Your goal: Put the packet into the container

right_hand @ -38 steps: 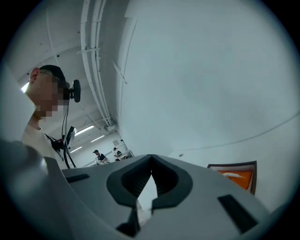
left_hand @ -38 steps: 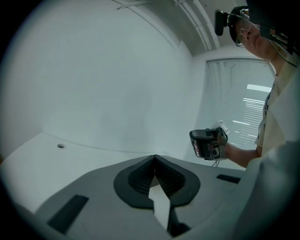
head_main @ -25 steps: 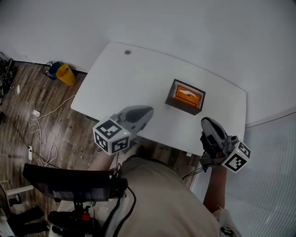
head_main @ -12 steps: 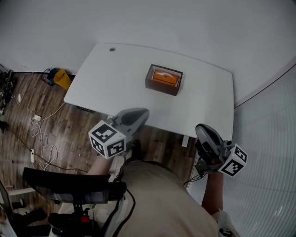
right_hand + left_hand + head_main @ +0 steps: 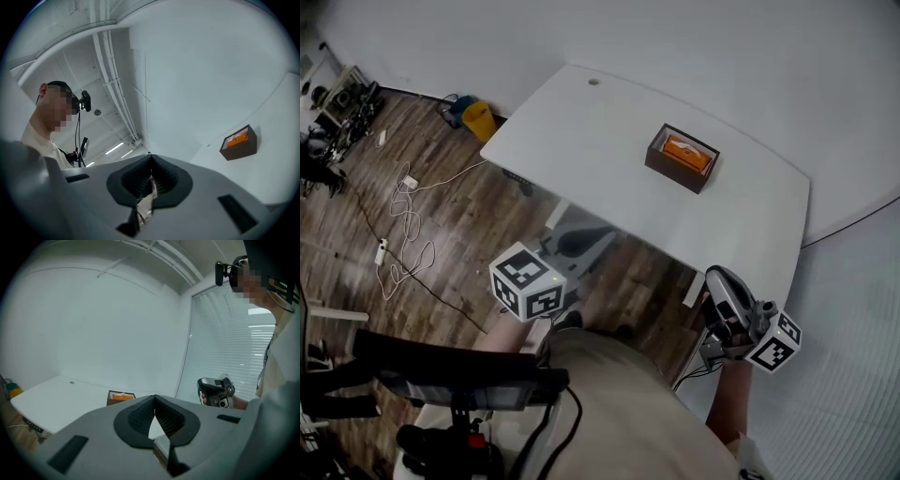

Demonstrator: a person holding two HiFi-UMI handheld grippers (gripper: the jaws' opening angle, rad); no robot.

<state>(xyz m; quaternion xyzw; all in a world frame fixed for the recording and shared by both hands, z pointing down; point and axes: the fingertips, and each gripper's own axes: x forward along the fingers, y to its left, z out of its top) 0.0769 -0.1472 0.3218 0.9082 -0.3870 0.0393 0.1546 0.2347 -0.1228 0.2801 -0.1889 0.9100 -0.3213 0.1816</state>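
packet (image 5: 689, 154): orange, lying inside the container with its top face showing above the rim.
container (image 5: 671, 171): dark brown open box, standing upright on the white worktop (image 5: 581, 131).
grommet hole (image 5: 593, 82): 1 small round hole in the worktop, well apart from the container, toward the far corner.
left gripper (image 5: 154, 399): jaws clenched with the tips touching and nothing between the pads. It is held off the worktop on the person's side, well apart from the container. In the left gripper view the container sits beyond the jaws, a little to their left.
right gripper (image 5: 151, 161): jaws clenched. A pale crinkled scrap (image 5: 146, 199) shows low between the pads, and I cannot tell whether it is a loose thing or a part of the gripper. It is held past the worktop's near edge, well apart from the container. The right gripper view has the container off to the right of the jaws.
floor (image 5: 441, 262): wood planks under both grippers.
cables (image 5: 403, 216): pale loops on the floor, well apart from the container.
yellow bin (image 5: 478, 120): on the floor by the wall, well apart from the container.
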